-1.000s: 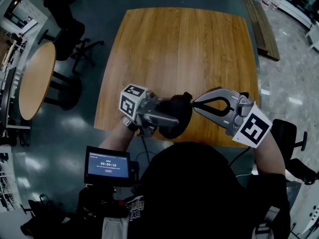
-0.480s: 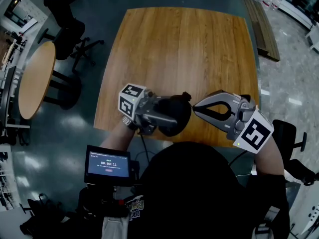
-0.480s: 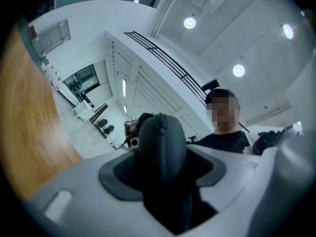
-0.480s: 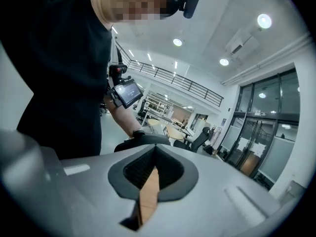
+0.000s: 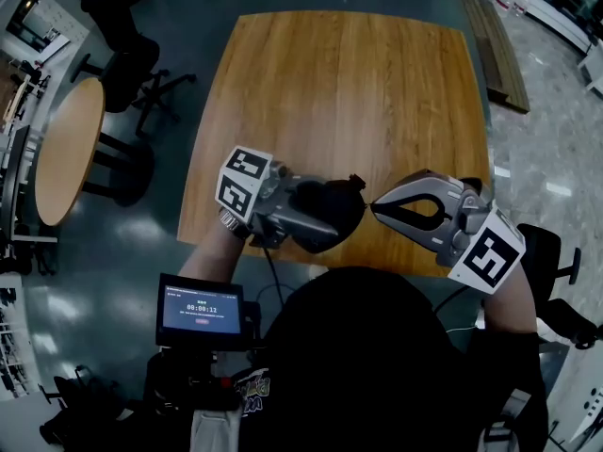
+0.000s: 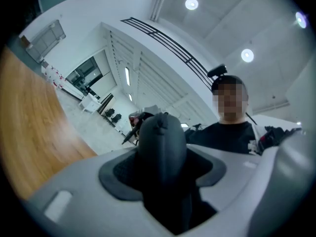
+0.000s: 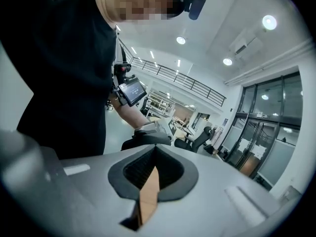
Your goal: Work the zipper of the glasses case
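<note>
The black glasses case [image 5: 337,203] is held just above the near edge of the wooden table [image 5: 349,83]. My left gripper [image 5: 316,215] is shut on it from the left, jaws spread wide around its body. In the left gripper view the case [image 6: 162,147] fills the gap between the grey jaws and points up. A small zipper pull [image 5: 355,181] sticks out at the case's upper right. My right gripper [image 5: 375,207] is shut, its tip just right of the case and a little apart from it. In the right gripper view the tips [image 7: 154,149] meet with nothing seen between them, and the case [image 7: 145,138] lies just beyond.
A round wooden table [image 5: 66,149] and a black office chair [image 5: 132,64] stand on the floor at left. A wooden bench [image 5: 495,50] is at the upper right. A small screen [image 5: 200,311] hangs at the person's waist.
My right gripper's tip has drawn slightly right and down, away from the case. My left gripper has rolled a little with the case still in it.
</note>
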The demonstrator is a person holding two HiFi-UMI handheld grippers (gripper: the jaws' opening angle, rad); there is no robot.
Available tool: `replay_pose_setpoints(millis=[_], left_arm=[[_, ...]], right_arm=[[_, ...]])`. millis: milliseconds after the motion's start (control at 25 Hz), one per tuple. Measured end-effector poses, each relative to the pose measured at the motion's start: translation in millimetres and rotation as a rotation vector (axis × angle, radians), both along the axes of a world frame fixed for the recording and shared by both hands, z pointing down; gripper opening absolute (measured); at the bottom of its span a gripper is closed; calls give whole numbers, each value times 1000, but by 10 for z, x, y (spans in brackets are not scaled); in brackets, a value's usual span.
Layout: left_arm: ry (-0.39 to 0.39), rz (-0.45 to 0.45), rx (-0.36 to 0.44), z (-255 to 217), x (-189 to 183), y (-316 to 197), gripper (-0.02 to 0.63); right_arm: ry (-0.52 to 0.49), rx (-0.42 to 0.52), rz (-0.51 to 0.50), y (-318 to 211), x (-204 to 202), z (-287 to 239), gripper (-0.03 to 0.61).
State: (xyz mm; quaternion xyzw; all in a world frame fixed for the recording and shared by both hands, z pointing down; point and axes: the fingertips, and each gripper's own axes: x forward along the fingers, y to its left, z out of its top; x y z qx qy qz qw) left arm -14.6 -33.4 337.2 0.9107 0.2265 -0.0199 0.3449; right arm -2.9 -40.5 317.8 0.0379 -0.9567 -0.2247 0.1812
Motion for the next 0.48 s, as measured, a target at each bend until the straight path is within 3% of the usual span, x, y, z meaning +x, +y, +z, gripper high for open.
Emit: replay_pose_setpoints(millis=[240, 360, 480], left_arm=[[40, -67, 10, 55, -16, -94, 259], [88, -63, -16, -25, -17, -93, 259], [140, -54, -93, -118, 2, -101, 259]], right_arm=[[47, 53, 13, 9, -48, 44, 2], [-21, 21, 32, 14, -29, -17, 2], [-117, 26, 90, -61, -4, -94, 3]])
